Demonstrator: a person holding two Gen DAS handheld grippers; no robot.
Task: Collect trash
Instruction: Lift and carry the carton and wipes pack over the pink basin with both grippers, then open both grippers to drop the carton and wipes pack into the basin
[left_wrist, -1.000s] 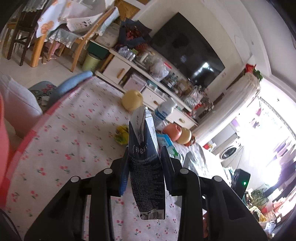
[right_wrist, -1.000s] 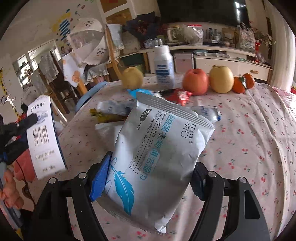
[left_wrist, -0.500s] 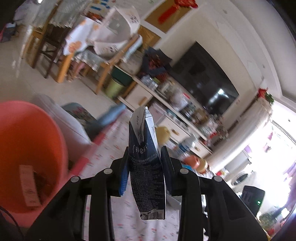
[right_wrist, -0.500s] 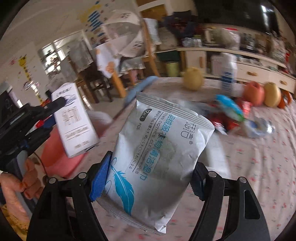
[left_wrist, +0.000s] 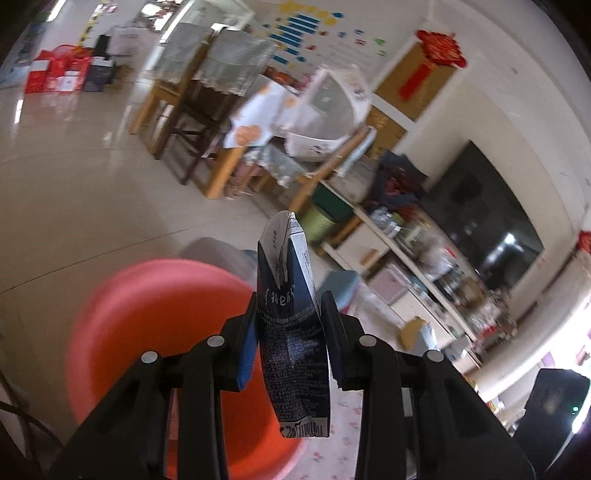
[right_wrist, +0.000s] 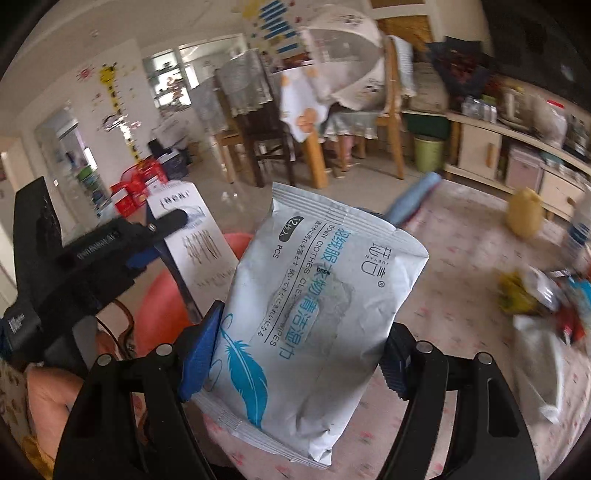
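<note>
Left wrist view: the left gripper (left_wrist: 290, 334) has its jaws clenched on a flattened dark carton (left_wrist: 291, 332), which stands upright between them with its barcode end hanging below. A red bin (left_wrist: 147, 332) sits on the floor at 8 o'clock from the carton, directly under and behind the jaws; its contents are too blurred to tell. A second ago this view showed the flowered worktop and the fruit on it; half a second ago the bin stood only at the left edge, and now it fills the lower left of the picture. Right wrist view: the right gripper (right_wrist: 295, 354) grasps a pale wipes packet (right_wrist: 314, 317) across its width, jaws pressing both edges. At 9 o'clock the left gripper (right_wrist: 155, 240) and its carton (right_wrist: 192, 236) appear above the bin (right_wrist: 162, 310), with a hand (right_wrist: 48, 391) at 8 o'clock. Loose wrappers (right_wrist: 546, 291) lie on the worktop (right_wrist: 461, 266) at 3 o'clock. Compared with a second ago, the view has swung off the worktop toward the bin. Judged progress: two items are lifted and carried to the bin but not yet dropped; the wrappers on the worktop are left to collect.
</note>
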